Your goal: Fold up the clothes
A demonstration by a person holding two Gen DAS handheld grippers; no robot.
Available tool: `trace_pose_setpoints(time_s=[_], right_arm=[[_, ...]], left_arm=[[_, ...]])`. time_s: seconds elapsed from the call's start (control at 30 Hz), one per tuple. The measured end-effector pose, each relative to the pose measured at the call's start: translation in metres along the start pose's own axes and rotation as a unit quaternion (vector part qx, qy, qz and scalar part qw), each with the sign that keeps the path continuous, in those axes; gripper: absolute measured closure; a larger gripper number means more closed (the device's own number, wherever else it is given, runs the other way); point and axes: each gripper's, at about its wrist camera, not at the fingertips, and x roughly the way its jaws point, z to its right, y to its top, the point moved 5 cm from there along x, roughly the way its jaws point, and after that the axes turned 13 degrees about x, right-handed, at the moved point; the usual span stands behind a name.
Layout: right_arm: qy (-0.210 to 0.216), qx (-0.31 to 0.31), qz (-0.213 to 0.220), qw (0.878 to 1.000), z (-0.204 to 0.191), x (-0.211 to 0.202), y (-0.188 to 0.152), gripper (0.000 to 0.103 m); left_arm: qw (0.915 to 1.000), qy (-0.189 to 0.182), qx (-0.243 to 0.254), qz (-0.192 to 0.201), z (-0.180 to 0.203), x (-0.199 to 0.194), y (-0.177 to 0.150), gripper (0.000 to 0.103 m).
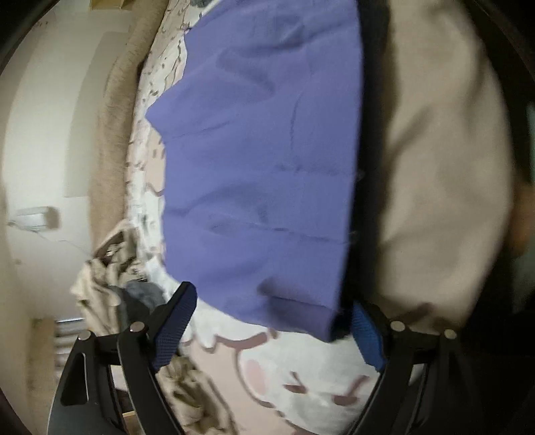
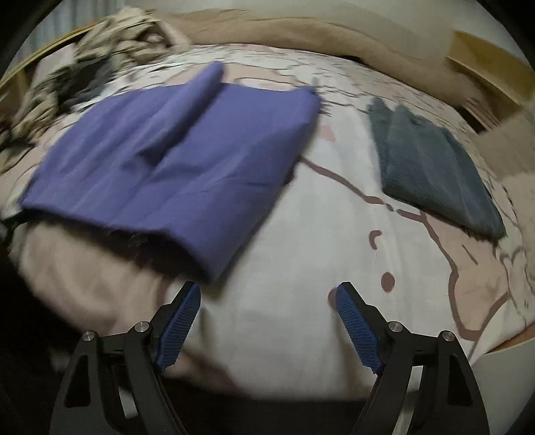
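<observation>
Left wrist view: the left gripper (image 1: 274, 321) stands wide open, and the folded purple cotton garment (image 1: 257, 160) fills the centre, its hem corner lying loose between the pads at six o'clock. A careless close could snag only the top layer and undo the fold.

Right wrist view: the right gripper (image 2: 267, 318) gapes empty over the patterned pale bedsheet (image 2: 301, 251). The garment lies at ten o'clock, creased, one roll raised.

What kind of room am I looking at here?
Most likely a bedroom: a bed with a cartoon-print sheet, a tan blanket bunched along its far side, and a purple garment laid out on it.
</observation>
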Motion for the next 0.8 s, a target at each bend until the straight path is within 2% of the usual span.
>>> trace_pose_setpoints(time_s=[0.07,0.17,0.2,0.27,0.3,0.33,0.4,0.43,0.47,0.5,0.53,0.63,0.7,0.73,0.8], right_arm=[[0.019,-0.007,0.019,1.000,-0.002,-0.022,0.007,0.020],[0.028,-0.001,0.072,0.997,0.001,-0.049,0.046,0.021],[0.031,0.001,0.089,0.996,0.002,-0.058,0.060,0.027],[0.039,0.008,0.113,0.993,0.004,-0.067,0.089,0.050],[0.042,0.014,0.118,0.992,0.004,-0.065,0.107,0.057],[0.047,0.016,0.122,0.991,0.004,-0.059,0.128,0.069],[0.049,0.013,0.113,0.992,0.000,-0.039,0.160,0.075],[0.045,0.012,0.101,0.994,-0.004,-0.023,0.176,0.081],[0.043,0.010,0.085,0.995,-0.009,-0.006,0.188,0.082],[0.042,0.007,0.068,0.997,-0.014,0.010,0.199,0.082],[0.041,0.004,0.052,0.998,-0.020,0.027,0.210,0.082],[0.046,-0.016,0.010,0.999,-0.042,0.072,0.222,0.083],[0.050,-0.028,-0.025,0.998,-0.057,0.106,0.225,0.083],[0.055,-0.033,-0.045,0.997,-0.064,0.124,0.222,0.083],[0.043,-0.059,-0.078,0.994,-0.070,0.152,0.210,0.083]], left_arm=[[0.9984,-0.044,-0.019,0.029,-0.002,-0.016,-0.001,0.015],[0.9868,-0.120,-0.075,0.078,-0.013,-0.040,-0.006,0.015],[0.9813,-0.137,-0.098,0.093,-0.019,-0.047,-0.009,0.015],[0.9713,-0.140,-0.153,0.117,-0.040,-0.055,-0.014,0.015],[0.9640,-0.137,-0.190,0.126,-0.053,-0.056,-0.018,0.015],[0.9540,-0.134,-0.234,0.130,-0.067,-0.050,-0.025,0.015],[0.9280,-0.127,-0.322,0.138,-0.093,-0.039,-0.039,0.015],[0.9122,-0.123,-0.364,0.142,-0.106,-0.033,-0.046,0.015],[0.8959,-0.120,-0.404,0.141,-0.114,-0.023,-0.052,0.015],[0.8763,-0.118,-0.446,0.139,-0.122,-0.012,-0.059,0.015],[0.8519,-0.119,-0.491,0.137,-0.129,0.004,-0.067,0.015],[0.7957,-0.133,-0.576,0.133,-0.140,0.043,-0.085,0.015],[0.7626,-0.137,-0.618,0.132,-0.141,0.062,-0.092,0.015],[0.7479,-0.143,-0.634,0.134,-0.140,0.071,-0.093,0.015],[0.7320,-0.148,-0.652,0.132,-0.138,0.086,-0.093,0.015]])
